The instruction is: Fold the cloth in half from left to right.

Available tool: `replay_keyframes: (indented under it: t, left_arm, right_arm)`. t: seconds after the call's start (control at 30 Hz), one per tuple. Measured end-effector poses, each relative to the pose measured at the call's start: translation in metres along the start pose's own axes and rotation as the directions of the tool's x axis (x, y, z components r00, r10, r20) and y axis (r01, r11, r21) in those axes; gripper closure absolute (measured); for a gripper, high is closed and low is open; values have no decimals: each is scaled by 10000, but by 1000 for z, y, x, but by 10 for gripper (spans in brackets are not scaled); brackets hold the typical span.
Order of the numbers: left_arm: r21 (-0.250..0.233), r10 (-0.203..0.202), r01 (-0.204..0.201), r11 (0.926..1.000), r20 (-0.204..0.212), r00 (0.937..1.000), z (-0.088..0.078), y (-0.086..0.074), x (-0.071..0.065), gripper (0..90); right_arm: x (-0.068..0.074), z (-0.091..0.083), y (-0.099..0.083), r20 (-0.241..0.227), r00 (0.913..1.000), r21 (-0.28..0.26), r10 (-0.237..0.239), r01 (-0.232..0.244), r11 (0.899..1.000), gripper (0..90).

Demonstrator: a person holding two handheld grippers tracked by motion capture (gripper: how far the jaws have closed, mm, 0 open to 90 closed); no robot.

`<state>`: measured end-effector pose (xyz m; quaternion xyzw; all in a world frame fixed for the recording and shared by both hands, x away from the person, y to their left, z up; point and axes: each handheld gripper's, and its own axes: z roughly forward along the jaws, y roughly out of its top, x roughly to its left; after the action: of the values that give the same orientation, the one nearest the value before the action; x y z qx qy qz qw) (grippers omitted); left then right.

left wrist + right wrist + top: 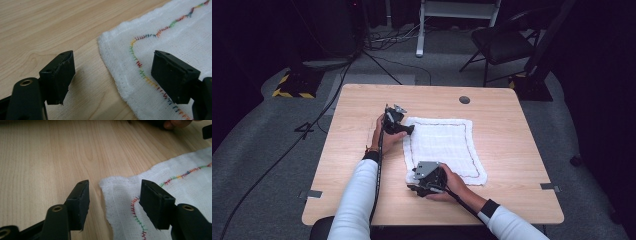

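We had both grippers, left and right, spread over the flat cloth's nine-o'clock corners, nothing pinched, folding not begun.

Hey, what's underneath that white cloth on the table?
The white cloth lies flat on the wooden table; bare wood shows around it. No bulge suggests anything beneath, but the surface directly under it is covered.

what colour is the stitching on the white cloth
Multicoloured: red, orange, yellow, green, blue and purple stitching runs inside the cloth's edge, clearest in the left gripper view.
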<state>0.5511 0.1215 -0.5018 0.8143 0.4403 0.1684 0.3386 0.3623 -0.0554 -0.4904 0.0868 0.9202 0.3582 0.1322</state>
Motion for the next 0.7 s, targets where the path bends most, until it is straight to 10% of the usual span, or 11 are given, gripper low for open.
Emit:
replay_keyframes:
  t: [0.17,0.3,0.5,0.7]
  left_arm:
    - [49,1,-2,10000,150,9999,0,0,2,189]
    - [393,446,-472,9981,651,9969,-5,4,1,435]
    - [349,931,-996,9944,1549,9835,-11,1,0,814]
    - [184,1210,-1256,9919,1622,9793,-14,-3,-1,843]
  right_arm:
    - [-2,4,1,276,9996,44,114,-115,9999,456]
    - [-8,3,-2,229,9950,99,971,-974,9952,570]
    - [-5,3,0,444,9949,283,901,-914,9954,757]
    - [-2,2,1,648,9948,442,788,-818,9957,832]
